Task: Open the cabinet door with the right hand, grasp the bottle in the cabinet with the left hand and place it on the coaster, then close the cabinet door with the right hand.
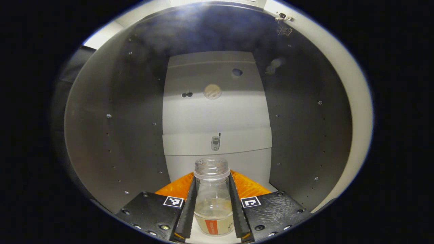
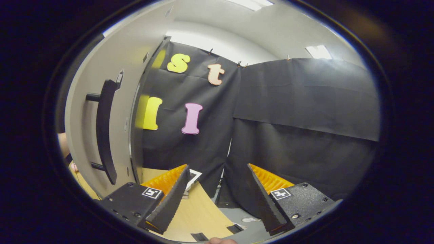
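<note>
Clear glass bottle (image 1: 213, 198), no cap, upright on cabinet (image 1: 118, 135) floor near its front edge, a little pale liquid at the bottom, orange-and-white label low on its side. Cabinet door (image 2: 101, 112) swung open, pale face, dark vertical bar handle (image 2: 103, 132).

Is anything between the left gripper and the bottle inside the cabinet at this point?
Nothing visible. In the left gripper view the left gripper already has the clear bottle between its fingers, one along each side of the glass, inside the cabinet. The right gripper is open, beside the open door.
</note>
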The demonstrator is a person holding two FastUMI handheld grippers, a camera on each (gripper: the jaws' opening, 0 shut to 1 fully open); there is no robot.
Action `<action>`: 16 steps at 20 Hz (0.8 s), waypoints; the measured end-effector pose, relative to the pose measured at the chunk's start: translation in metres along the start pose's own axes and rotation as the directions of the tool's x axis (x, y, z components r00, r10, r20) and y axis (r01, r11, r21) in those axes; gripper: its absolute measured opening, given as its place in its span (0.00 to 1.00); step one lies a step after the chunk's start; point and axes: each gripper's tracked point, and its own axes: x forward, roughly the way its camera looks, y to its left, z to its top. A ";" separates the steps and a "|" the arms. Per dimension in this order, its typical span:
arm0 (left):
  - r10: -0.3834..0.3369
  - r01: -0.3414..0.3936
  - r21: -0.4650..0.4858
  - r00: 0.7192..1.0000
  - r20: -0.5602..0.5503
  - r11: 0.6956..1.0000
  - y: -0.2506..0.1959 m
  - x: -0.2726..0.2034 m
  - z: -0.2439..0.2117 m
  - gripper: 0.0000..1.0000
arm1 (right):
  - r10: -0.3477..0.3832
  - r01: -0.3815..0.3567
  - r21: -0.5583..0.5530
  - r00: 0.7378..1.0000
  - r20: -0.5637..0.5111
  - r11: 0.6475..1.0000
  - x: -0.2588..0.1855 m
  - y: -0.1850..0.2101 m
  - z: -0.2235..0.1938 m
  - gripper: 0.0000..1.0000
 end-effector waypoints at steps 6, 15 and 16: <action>0.054 -0.056 0.049 0.997 0.050 0.997 0.005 0.003 0.000 0.47 | 0.201 -0.201 0.010 0.980 0.013 0.980 0.018 0.000 -0.010 1.00; 0.183 -0.188 0.062 0.980 0.081 0.980 0.014 -0.001 0.008 0.47 | 0.457 -0.457 0.012 0.890 0.008 0.890 0.045 0.033 -0.038 1.00; 0.208 -0.216 0.087 0.974 0.091 0.972 0.016 -0.003 0.010 0.52 | 0.473 -0.472 0.008 0.881 -0.002 0.881 0.051 0.040 -0.043 1.00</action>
